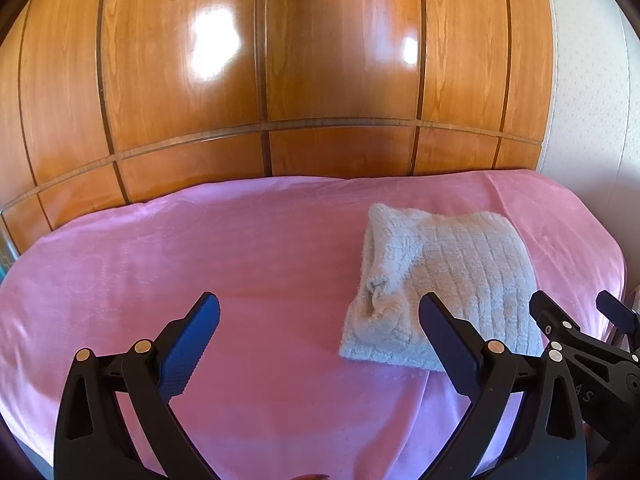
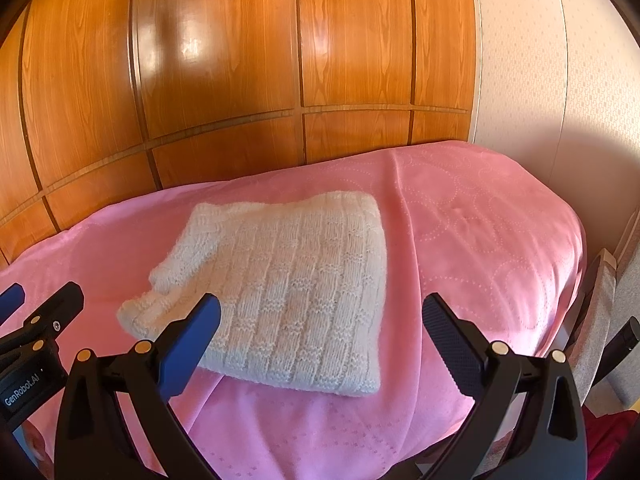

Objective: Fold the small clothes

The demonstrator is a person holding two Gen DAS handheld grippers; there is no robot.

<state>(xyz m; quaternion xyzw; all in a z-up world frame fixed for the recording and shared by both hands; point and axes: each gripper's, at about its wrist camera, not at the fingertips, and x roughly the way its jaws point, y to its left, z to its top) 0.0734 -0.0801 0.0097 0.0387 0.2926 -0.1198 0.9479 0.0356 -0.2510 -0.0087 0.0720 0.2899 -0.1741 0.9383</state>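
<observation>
A white knitted garment lies folded into a thick square on the pink bedspread. It also shows in the right wrist view. My left gripper is open and empty, hovering above the spread just left of the garment's near edge. My right gripper is open and empty, hovering over the garment's near right corner. The right gripper also shows at the right edge of the left wrist view.
A glossy wooden wardrobe stands right behind the bed. A pale papered wall is at the right. The bed's right edge drops off near a dark chair. Bare pink spread lies left of the garment.
</observation>
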